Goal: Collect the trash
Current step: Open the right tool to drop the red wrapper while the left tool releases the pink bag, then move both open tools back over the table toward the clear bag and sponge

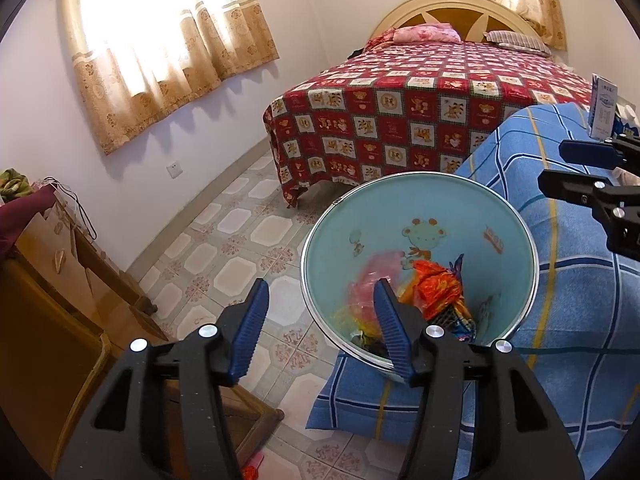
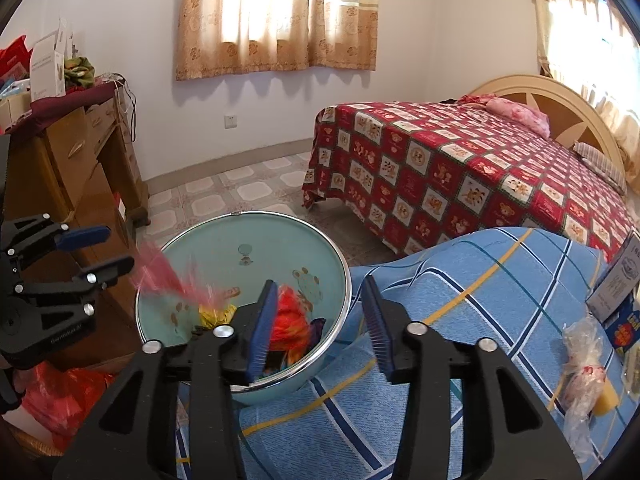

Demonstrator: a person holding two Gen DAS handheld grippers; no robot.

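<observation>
A pale blue bin (image 1: 420,179) (image 2: 244,240) with a cartoon bear stands against the blue checked cloth. Inside lie an orange wrapper (image 1: 436,288) (image 2: 294,320) and a yellow one (image 2: 216,314). A pink wrapper (image 2: 168,276) (image 1: 374,270) shows as a blur over the bin's left rim, touching neither gripper. My left gripper (image 1: 322,314) (image 2: 98,254) hangs open over the bin's left edge with nothing between its fingers. My right gripper (image 2: 320,312) (image 1: 570,168) is open too, above the bin's right rim and the cloth.
The blue checked cloth (image 2: 460,300) covers a surface carrying a clear plastic bag (image 2: 584,360) and a carton (image 2: 616,280). A bed with a red patterned cover (image 1: 420,100) stands behind. A wooden dresser (image 1: 60,264) sits at left, over a tiled floor (image 1: 240,240).
</observation>
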